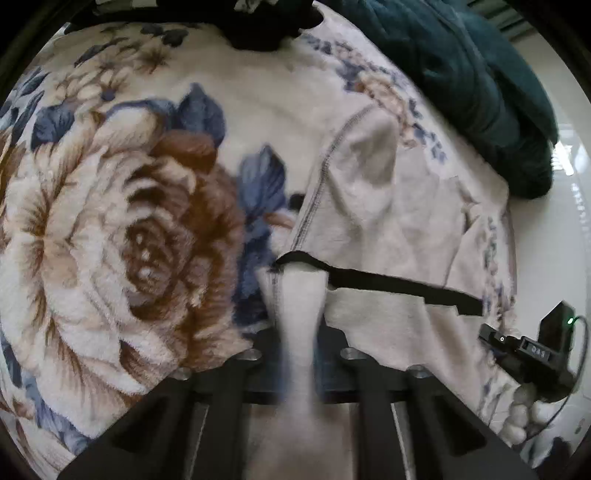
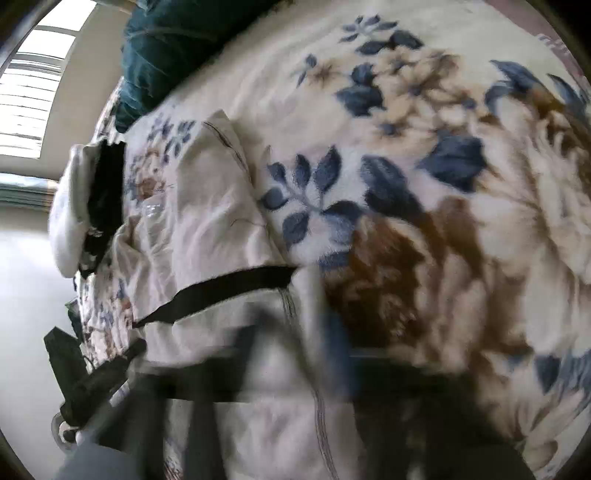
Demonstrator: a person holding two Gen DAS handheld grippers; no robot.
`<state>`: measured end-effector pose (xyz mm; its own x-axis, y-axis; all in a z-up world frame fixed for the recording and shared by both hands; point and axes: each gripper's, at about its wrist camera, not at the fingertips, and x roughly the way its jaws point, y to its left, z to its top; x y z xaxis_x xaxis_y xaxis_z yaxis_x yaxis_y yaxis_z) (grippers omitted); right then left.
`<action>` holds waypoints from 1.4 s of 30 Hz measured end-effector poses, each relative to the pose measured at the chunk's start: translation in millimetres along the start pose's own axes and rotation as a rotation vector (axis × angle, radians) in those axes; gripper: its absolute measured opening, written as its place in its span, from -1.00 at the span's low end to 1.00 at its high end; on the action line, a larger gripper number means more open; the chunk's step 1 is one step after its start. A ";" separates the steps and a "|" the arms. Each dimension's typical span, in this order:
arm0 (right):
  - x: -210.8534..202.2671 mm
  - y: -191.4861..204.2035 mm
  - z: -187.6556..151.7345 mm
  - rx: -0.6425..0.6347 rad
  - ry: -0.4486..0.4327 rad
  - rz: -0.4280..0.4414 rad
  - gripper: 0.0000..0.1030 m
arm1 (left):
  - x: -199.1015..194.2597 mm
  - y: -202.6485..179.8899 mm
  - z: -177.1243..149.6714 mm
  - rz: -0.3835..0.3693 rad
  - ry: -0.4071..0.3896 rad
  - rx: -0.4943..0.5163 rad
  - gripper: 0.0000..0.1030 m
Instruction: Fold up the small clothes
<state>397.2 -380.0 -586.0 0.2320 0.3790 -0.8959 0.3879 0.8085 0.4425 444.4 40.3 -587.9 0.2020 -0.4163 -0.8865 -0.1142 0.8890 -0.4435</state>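
A small cream garment [image 1: 388, 221] with a black waistband [image 1: 388, 284] lies on the flowered blanket [image 1: 110, 229]. My left gripper [image 1: 299, 325] is shut on the garment's left waistband corner, with cloth bunched between the fingers. In the right wrist view the same garment [image 2: 199, 221] and its black waistband [image 2: 221, 291] lie ahead. My right gripper [image 2: 295, 332] is blurred by motion; cloth runs between its fingers at the waistband's right end. The other gripper [image 1: 532, 350] shows at the left view's lower right edge.
A dark teal blanket [image 1: 472, 74] is heaped at the bed's far corner. Dark clothes [image 1: 266, 33] lie at the far edge. A white and black item [image 2: 88, 206] lies at the bed's edge. Pale floor [image 2: 29, 295] lies beyond the bed.
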 end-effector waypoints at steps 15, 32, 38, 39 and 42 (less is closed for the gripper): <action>-15.5 19.3 52.1 -0.033 -0.036 -0.086 0.21 | -42.5 -7.7 68.8 -0.077 -0.036 0.012 0.19; 58.6 122.8 155.9 -0.160 -0.068 -0.066 -0.91 | 27.1 -79.4 150.7 -0.065 -0.008 0.341 -0.95; -3.6 139.0 112.8 -0.249 -0.169 -0.030 -0.91 | -51.9 -85.2 119.3 -0.134 -0.164 0.335 -0.95; -19.1 139.9 98.5 -0.270 -0.192 -0.021 -0.91 | -67.3 -86.4 110.6 -0.157 -0.193 0.327 -0.95; -61.8 134.2 52.0 -0.323 -0.249 -0.022 -0.91 | -104.5 -85.8 76.5 -0.216 -0.241 0.328 -0.95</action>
<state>481.3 -318.3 -469.1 0.4509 0.2717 -0.8502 0.1043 0.9300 0.3525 507.5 22.2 -447.1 0.4123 -0.5767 -0.7053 0.2616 0.8165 -0.5147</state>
